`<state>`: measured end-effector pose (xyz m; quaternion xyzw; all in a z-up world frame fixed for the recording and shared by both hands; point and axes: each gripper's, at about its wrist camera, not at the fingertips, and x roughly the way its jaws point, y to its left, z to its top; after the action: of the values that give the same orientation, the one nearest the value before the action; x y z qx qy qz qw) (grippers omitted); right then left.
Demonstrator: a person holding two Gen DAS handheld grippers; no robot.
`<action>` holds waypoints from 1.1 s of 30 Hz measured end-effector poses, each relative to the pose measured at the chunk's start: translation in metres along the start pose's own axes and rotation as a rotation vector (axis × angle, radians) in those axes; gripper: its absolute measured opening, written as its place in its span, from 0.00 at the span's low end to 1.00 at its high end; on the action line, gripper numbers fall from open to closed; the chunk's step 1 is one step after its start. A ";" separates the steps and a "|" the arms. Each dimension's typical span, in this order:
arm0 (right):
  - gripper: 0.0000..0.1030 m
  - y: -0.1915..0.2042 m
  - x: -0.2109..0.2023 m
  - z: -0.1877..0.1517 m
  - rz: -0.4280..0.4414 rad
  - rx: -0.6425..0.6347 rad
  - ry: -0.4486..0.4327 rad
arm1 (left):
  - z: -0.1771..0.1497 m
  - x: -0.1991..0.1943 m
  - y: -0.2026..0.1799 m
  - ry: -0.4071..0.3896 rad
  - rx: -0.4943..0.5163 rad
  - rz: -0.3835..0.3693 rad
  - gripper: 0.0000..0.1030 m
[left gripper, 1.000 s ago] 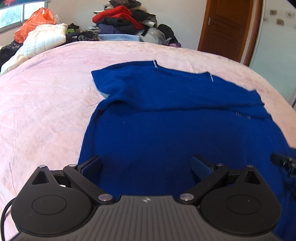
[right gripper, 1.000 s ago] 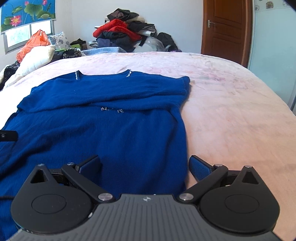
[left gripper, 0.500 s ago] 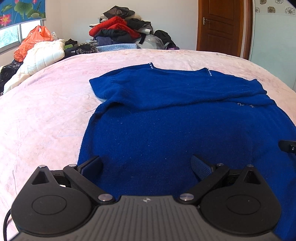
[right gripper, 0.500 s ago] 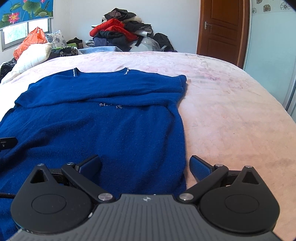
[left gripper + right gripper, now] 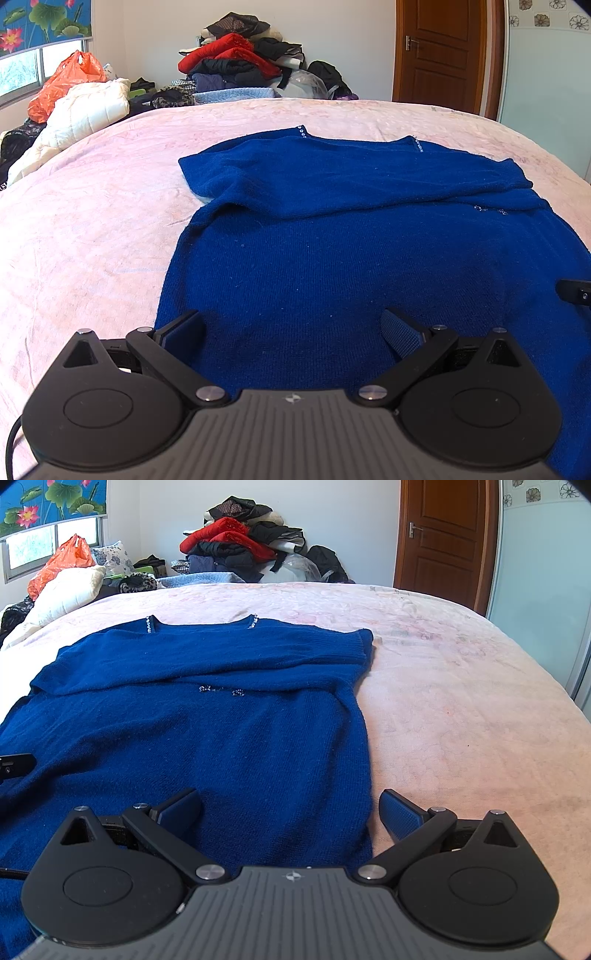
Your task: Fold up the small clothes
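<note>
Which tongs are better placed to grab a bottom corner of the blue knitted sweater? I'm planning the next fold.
Right, probably. The right tongs are open and straddle the side edge of the blue knitted sweater, with one finger over the pink bedspread. The left tongs, also open, sit wholly over knit.

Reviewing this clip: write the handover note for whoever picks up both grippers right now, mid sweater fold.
Left gripper: open, empty, over the near left hem.
Right gripper: open, empty, at the near right hem.
Blue sweater: flat on the pink bedspread, neckline at the far end.
Done: both sleeves lie folded across the chest.
Left: probably grip the hem at both corners and fold it up toward the neckline.
</note>
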<state>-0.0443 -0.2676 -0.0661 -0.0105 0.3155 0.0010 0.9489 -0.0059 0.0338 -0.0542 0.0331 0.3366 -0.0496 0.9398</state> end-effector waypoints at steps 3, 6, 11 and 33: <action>1.00 0.000 0.000 0.000 0.000 -0.001 0.000 | 0.000 0.000 0.000 0.000 0.000 0.000 1.00; 1.00 0.000 0.000 0.000 0.002 0.001 0.000 | 0.001 -0.001 0.001 0.004 0.004 -0.008 1.00; 0.99 -0.022 -0.014 0.000 0.072 0.133 -0.048 | 0.005 -0.019 0.016 0.024 0.045 -0.065 1.00; 0.83 -0.100 -0.121 -0.050 0.652 0.289 0.154 | -0.018 -0.097 0.124 0.311 -0.023 -0.383 1.00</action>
<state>-0.1699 -0.3676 -0.0315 0.2248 0.3698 0.2579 0.8639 -0.0770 0.1655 -0.0030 -0.0348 0.4779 -0.2173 0.8504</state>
